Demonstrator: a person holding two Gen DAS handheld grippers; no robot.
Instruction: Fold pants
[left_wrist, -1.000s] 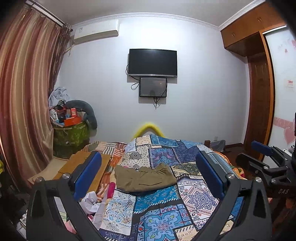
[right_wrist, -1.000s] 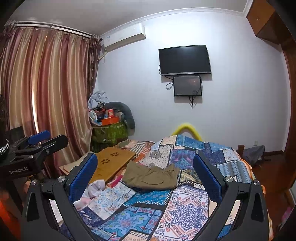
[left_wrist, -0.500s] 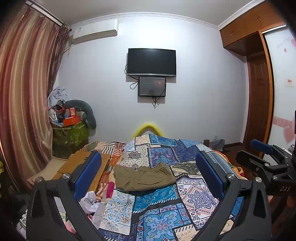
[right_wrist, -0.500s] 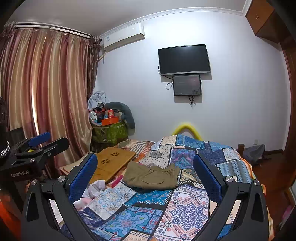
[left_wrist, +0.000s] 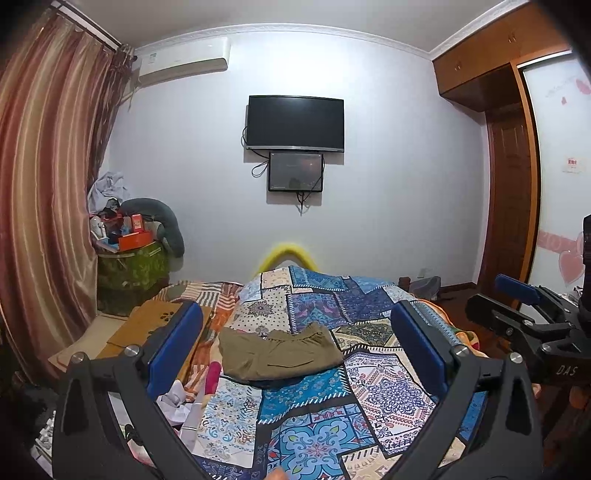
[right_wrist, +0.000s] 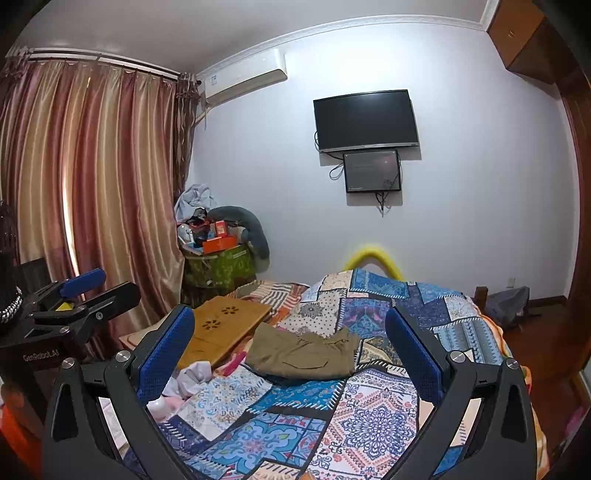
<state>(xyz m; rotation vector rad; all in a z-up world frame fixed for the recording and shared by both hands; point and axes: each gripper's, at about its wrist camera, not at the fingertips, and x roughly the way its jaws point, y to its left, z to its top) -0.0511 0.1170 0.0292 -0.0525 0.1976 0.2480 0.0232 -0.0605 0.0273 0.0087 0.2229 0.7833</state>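
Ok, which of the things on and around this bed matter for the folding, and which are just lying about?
For the job:
pants, lying in a compact bundle on the quilt
left gripper, open
right gripper, open

Lying about:
wooden lap tray
crumpled white cloth
TV
curtains

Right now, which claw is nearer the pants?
Neither clearly. The left claw and right claw are both open, held back above the quilt, the folded pants lying beyond both.

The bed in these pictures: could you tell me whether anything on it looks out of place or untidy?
The olive pants lie folded on the quilt, top edge slightly rumpled. White and pink clothes sit crumpled at the bed's left edge.
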